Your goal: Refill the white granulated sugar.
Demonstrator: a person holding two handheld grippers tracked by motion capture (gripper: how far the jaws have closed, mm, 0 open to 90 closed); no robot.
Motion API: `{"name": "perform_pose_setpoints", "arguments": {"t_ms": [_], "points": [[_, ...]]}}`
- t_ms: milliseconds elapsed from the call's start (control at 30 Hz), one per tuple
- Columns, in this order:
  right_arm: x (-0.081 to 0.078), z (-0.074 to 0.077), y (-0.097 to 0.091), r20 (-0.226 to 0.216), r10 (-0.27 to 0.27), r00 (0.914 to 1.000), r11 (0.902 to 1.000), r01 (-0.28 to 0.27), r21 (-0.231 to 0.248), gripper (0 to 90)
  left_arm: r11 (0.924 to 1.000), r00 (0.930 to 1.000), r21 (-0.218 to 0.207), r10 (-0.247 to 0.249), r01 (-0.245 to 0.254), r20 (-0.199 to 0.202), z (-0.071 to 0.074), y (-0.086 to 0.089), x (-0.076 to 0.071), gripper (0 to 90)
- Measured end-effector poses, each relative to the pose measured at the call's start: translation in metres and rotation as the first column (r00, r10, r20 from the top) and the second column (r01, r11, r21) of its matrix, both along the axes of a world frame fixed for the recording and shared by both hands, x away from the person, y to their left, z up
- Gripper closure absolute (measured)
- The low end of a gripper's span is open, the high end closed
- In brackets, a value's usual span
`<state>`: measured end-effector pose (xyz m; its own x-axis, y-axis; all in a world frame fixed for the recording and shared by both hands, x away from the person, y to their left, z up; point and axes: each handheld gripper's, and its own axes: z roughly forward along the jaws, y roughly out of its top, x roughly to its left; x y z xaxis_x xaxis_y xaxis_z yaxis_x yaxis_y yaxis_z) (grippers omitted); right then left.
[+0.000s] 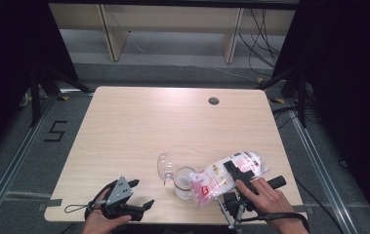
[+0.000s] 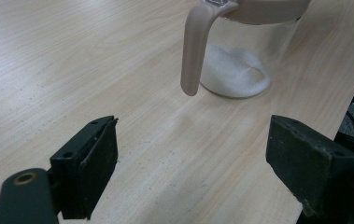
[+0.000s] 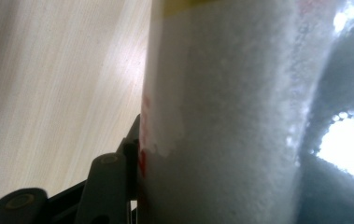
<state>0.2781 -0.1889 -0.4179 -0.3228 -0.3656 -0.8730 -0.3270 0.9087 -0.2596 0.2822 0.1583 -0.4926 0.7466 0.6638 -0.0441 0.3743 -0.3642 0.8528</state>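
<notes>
A clear plastic bag of white granules (image 1: pixel 224 176) with red print is tilted over a small clear jar (image 1: pixel 185 183) near the table's front edge. My right gripper (image 1: pixel 241 176) is shut on the bag; in the right gripper view the bag (image 3: pixel 230 112) presses against the one jaw that shows. The jar (image 2: pixel 240 60) holds a heap of white granules, and its beige hinged lid stands open with a tab (image 2: pixel 194 51) hanging down. My left gripper (image 1: pixel 141 195) rests on the table left of the jar, open, with nothing between its fingers (image 2: pixel 90 163).
The jar's clear open lid (image 1: pixel 165 165) leans back to the left of the jar. The wooden table (image 1: pixel 138 126) has a round cable hole (image 1: pixel 214 101) at the far right. Dark curtains and tripod legs flank the table, and wooden furniture stands beyond it.
</notes>
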Motion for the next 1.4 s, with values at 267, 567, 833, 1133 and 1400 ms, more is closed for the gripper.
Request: {"name": "perform_pose_setpoints", "arguments": {"t_ms": [267,567,833,1133,1400], "points": [[0.0006,0.0,0.0006,0.016,0.027,0.9995,0.9995,-0.027,-0.015,53.3,1.0,1.0,0.004,-0.004,0.004,0.003,-0.0004,-0.0003,0.0001,16.6],[-0.001,-0.0001,0.0012,0.028,0.011,0.9995,0.9995,-0.011,-0.031,53.3,1.0,1.0,0.004,-0.004,0.004,0.002,-0.0004,-0.0003,0.0001,16.6],[-0.0014,0.0001,0.0013,0.026,0.007,0.9996,0.9994,-0.006,-0.035,53.4,1.0,1.0,0.006,-0.003,0.003,0.004,-0.0001,-0.0002,0.0,16.6],[-0.001,0.0007,0.0024,0.03,0.023,0.9993,0.9989,-0.022,-0.042,53.4,1.0,1.0,0.004,-0.004,0.004,0.003,-0.0004,-0.0004,0.0,16.6],[-0.0024,-0.0015,0.0011,0.021,-0.003,0.9998,0.9998,0.003,-0.019,53.5,1.0,1.0,0.004,-0.004,0.004,0.003,-0.0002,-0.0001,0.0002,16.6]]}}
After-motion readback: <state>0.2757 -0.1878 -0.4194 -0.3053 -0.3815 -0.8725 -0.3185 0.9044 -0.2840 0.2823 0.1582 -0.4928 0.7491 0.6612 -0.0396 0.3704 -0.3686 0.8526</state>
